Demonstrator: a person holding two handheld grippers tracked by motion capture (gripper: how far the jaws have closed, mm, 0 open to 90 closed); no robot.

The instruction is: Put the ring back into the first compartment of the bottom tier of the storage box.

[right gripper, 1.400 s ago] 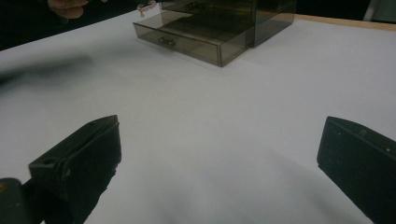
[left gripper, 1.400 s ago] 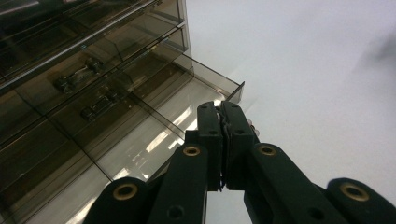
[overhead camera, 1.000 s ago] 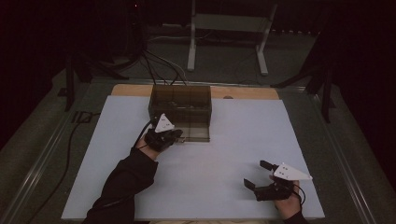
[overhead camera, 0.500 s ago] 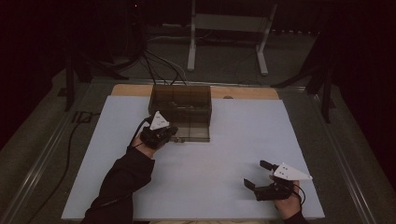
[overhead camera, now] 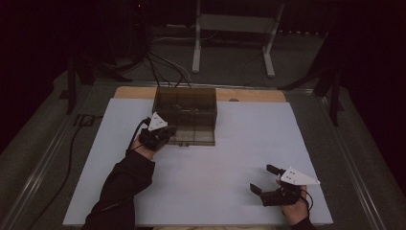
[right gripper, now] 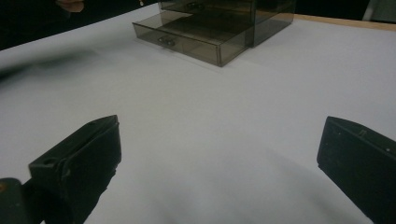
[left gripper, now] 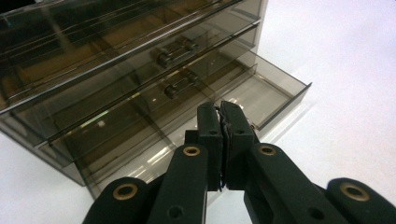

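Note:
A smoked see-through drawer cabinet [overhead camera: 186, 103] stands at the back middle of the white table [overhead camera: 230, 158]. Its bottom drawer [overhead camera: 194, 136] is pulled out towards me. My left gripper [overhead camera: 165, 132] hovers at the drawer's front left corner, jaws shut, with nothing seen between them. In the left gripper view the shut tips [left gripper: 219, 109] sit just before the open drawer [left gripper: 266, 91], below the cabinet [left gripper: 116, 51] with its two shut upper drawers. My right gripper [overhead camera: 263, 178] rests open near the table's front right. In the right gripper view its jaws [right gripper: 219, 128] stand wide apart, facing the cabinet [right gripper: 233, 14] and drawer [right gripper: 187, 39].
A wooden strip [overhead camera: 249, 95] edges the table behind the cabinet. Cables [overhead camera: 163, 67] and a metal stand [overhead camera: 230, 38] lie on the dark floor beyond. A cable [overhead camera: 72, 143] runs along the table's left side.
My left gripper has drifted a little to the left and back, away from the drawer's front. The right gripper has stayed still.

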